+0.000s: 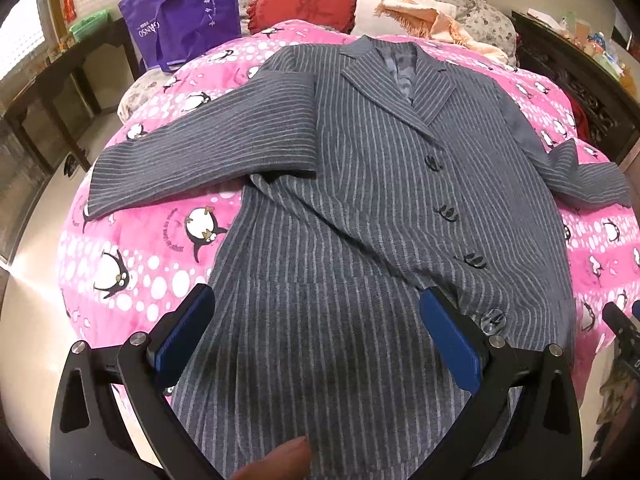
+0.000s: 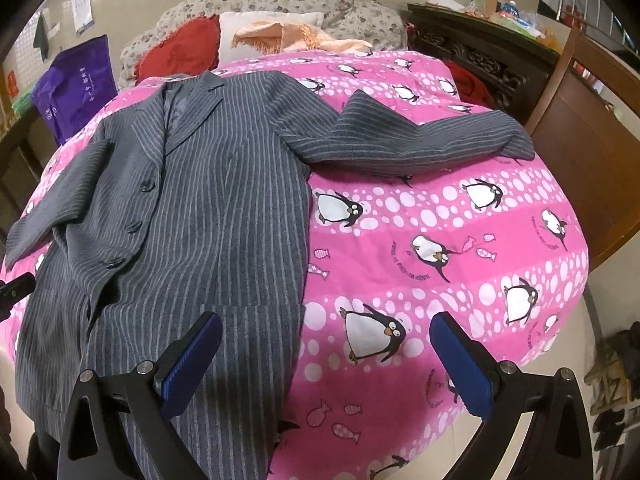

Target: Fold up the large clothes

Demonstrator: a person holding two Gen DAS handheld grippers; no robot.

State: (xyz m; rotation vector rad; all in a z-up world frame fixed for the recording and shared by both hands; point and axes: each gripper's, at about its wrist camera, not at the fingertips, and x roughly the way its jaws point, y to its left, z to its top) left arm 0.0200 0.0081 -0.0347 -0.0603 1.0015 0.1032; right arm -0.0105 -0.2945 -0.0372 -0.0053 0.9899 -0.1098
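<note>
The striped coat (image 1: 360, 200) lies face-up on the pink bed cover (image 2: 460, 240), collar away, hem nearest. The left gripper (image 1: 316, 340) hovers spread above the lower front; the right gripper (image 2: 326, 364), also spread and empty, straddles the coat's right edge. The hem is cut off below

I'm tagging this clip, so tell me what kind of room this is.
Most likely a home bedroom. A striped coat lies spread on a bed with a pink penguin quilt, pillows are piled at the head, and a dark carved wooden cabinet stands beside it.
</note>
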